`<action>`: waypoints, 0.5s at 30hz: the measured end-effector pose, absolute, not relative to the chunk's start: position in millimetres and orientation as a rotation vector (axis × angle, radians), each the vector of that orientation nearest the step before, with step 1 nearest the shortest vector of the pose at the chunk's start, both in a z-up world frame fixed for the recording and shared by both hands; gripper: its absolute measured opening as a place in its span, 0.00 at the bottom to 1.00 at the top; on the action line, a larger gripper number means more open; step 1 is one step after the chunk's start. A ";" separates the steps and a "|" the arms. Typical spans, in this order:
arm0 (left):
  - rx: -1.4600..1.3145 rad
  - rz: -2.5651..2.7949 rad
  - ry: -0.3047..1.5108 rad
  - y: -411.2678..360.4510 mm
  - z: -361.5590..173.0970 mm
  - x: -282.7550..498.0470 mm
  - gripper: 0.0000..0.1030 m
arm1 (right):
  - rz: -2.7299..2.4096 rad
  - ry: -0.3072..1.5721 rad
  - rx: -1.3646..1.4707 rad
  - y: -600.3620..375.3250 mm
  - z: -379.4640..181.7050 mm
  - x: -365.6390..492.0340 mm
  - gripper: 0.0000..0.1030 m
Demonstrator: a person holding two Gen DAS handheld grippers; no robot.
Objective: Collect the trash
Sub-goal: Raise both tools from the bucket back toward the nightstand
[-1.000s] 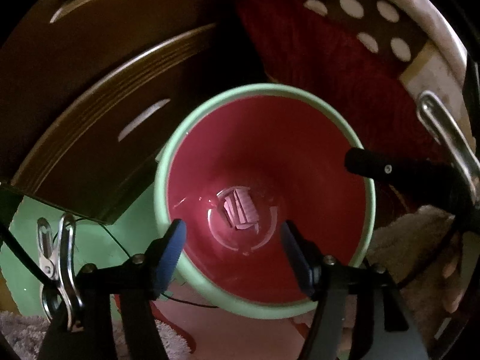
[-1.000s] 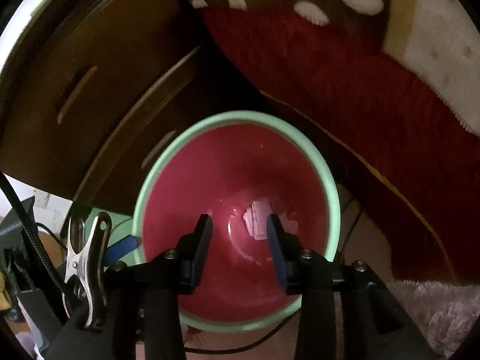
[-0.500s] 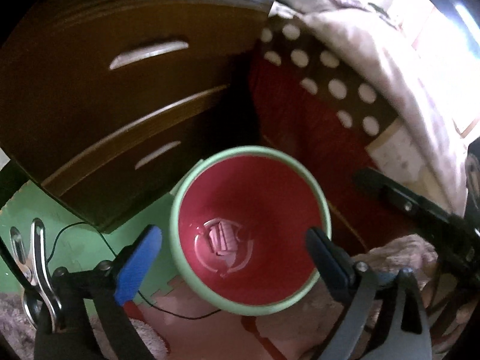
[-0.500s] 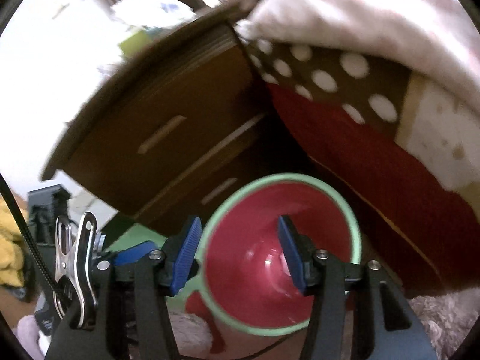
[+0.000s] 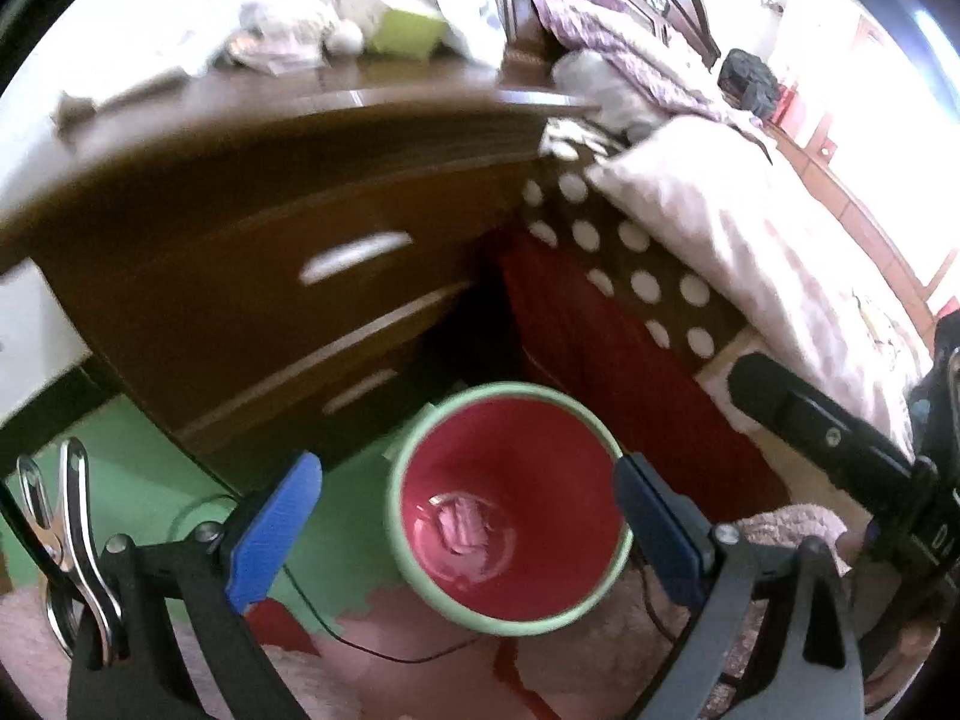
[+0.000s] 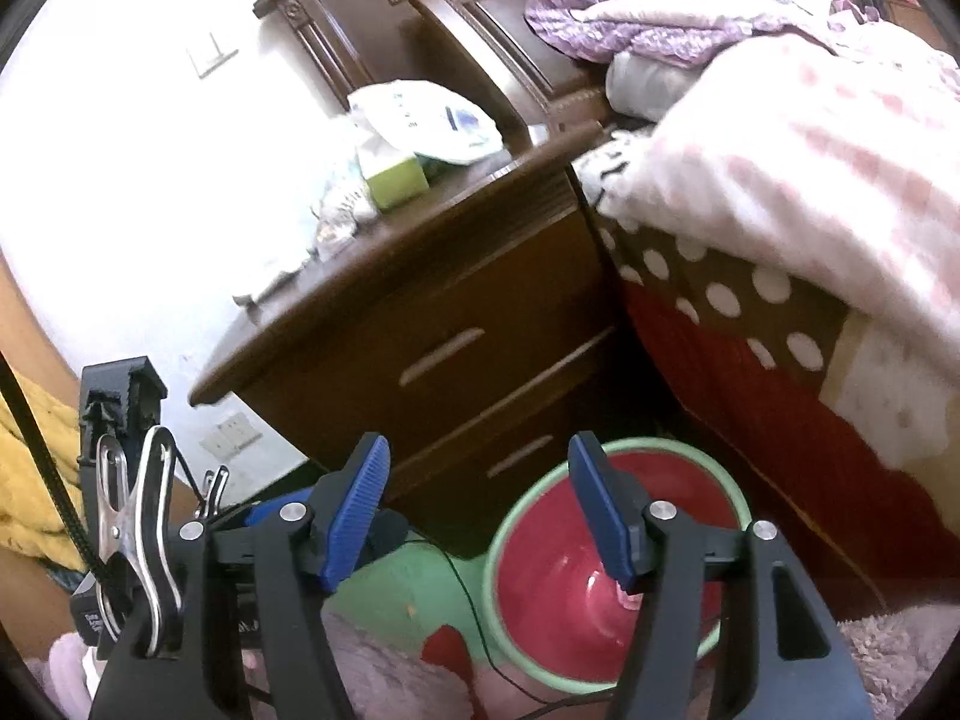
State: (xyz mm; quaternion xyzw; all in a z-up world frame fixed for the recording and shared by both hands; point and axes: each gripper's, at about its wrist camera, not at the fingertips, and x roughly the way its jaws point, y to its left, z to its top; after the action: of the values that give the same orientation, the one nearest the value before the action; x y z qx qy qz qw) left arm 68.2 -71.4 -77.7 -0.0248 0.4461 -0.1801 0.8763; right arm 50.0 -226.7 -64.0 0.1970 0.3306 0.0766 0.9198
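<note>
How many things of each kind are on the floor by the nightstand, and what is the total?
Red bin with green rim: 1
Pale crumpled trash inside the bin: 1
Thin black cable on the floor: 1
Pink fluffy rug: 1
Total: 4

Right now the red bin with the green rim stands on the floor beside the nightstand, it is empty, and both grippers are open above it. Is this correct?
Not quite: the red bin is not empty. The left wrist view shows crumpled pale trash at its bottom. The rest holds: it stands beside the nightstand, and the left gripper and right gripper are open, holding nothing.
</note>
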 end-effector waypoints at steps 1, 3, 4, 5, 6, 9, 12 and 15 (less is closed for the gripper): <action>-0.041 -0.358 0.915 -68.7 -70.7 68.0 0.97 | 0.160 0.672 0.411 -226.7 -58.6 49.9 0.62; -0.026 -0.328 0.893 -63.1 -59.5 68.7 0.97 | 0.165 0.661 0.412 -225.2 -50.8 52.5 0.62; -0.023 -0.316 0.885 -59.3 -53.9 69.8 0.97 | 0.168 0.658 0.407 -224.5 -47.6 52.9 0.62; -0.021 -0.308 0.880 -56.3 -49.5 71.3 0.97 | 0.173 0.654 0.395 -222.3 -42.7 53.6 0.62; -0.022 -0.298 0.874 -52.1 -43.5 73.6 0.97 | 0.176 0.649 0.380 -219.4 -38.0 54.2 0.62; -0.033 -0.269 0.858 -39.9 -30.1 80.0 0.97 | 0.194 0.639 0.329 -209.0 -25.7 58.6 0.62; -0.042 -0.235 0.834 -27.0 -14.9 88.1 0.97 | 0.220 0.629 0.292 -198.6 -15.9 64.6 0.62; -0.029 -0.204 0.796 -15.3 2.6 96.5 0.97 | 0.251 0.622 0.276 -188.7 -7.5 72.7 0.62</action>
State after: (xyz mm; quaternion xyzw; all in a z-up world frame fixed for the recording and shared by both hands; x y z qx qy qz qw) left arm 96.5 -15.3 2.6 -0.0139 0.3867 -0.0991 0.9168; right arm 72.7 -188.7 -7.5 0.1348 0.3043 0.1227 0.9350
